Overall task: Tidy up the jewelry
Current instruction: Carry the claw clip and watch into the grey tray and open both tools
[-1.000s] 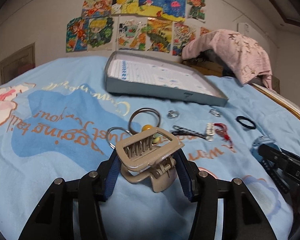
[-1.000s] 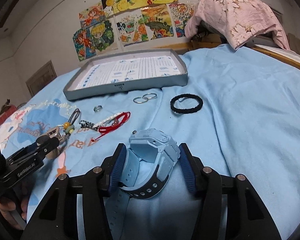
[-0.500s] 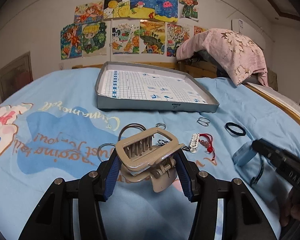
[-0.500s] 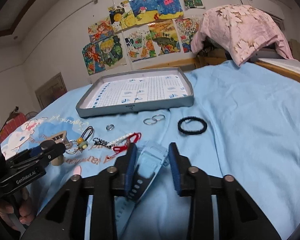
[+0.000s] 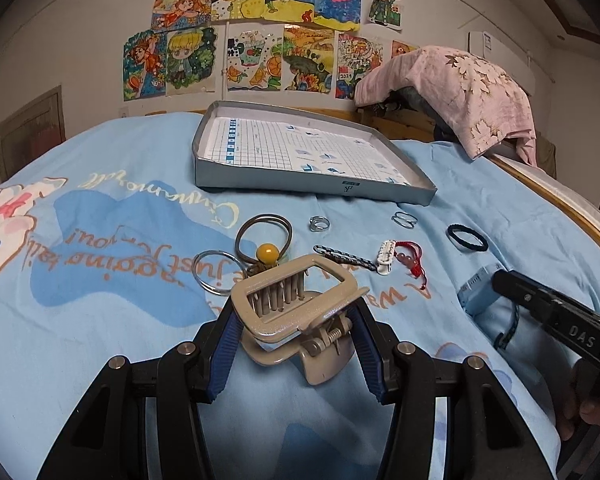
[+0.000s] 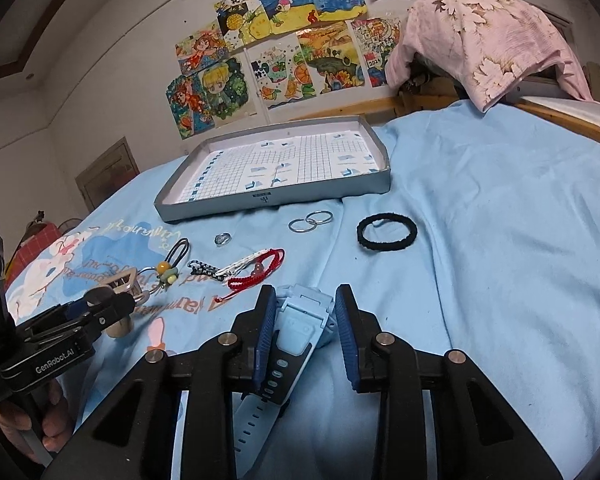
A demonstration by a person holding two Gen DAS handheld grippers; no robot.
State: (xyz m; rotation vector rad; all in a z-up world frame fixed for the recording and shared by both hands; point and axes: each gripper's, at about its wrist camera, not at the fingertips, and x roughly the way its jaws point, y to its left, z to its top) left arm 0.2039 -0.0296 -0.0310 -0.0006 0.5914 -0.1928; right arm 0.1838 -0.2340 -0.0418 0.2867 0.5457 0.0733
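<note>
The left gripper [image 5: 295,320] is clamped on a beige plastic claw hair clip [image 5: 295,316], held above the light-blue printed bedsheet [image 5: 99,320]. The right gripper [image 6: 304,330] has its blue-padded fingers [image 6: 265,332] set apart around a pale-blue plastic wristwatch [image 6: 300,324] – the left pad touches the case, the right one stands clear. Farther off lies the shallow grey tray with a grid-printed liner [image 6: 275,200]; between it and the grippers are a black fabric hair tie [image 6: 387,231], two linked silver rings [image 6: 311,220] and a red cord bracelet [image 6: 259,268].
</note>
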